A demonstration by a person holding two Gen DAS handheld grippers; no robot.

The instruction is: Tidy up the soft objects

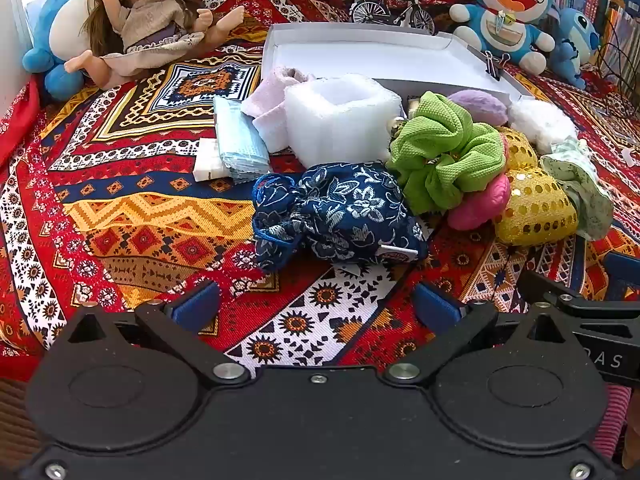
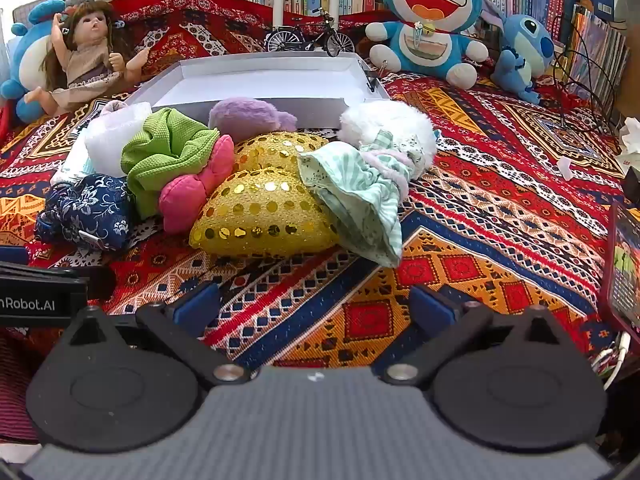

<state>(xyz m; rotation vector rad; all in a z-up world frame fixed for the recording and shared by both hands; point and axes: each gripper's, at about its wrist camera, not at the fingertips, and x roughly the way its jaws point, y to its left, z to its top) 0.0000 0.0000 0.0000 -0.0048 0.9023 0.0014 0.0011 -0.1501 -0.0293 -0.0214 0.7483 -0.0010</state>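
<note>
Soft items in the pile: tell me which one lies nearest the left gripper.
The dark blue floral pouch. It lies just ahead of the open left gripper, in front of the green scrunchie and yellow sequined cushion.

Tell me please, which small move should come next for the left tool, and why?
Probably ease the left tool forward and down over the navy floral pouch. Its jaws stand open and empty, and the pouch lies right ahead of them, the nearest item of the heap. The white box behind the pile looks empty, so nothing seems sorted yet.
</note>
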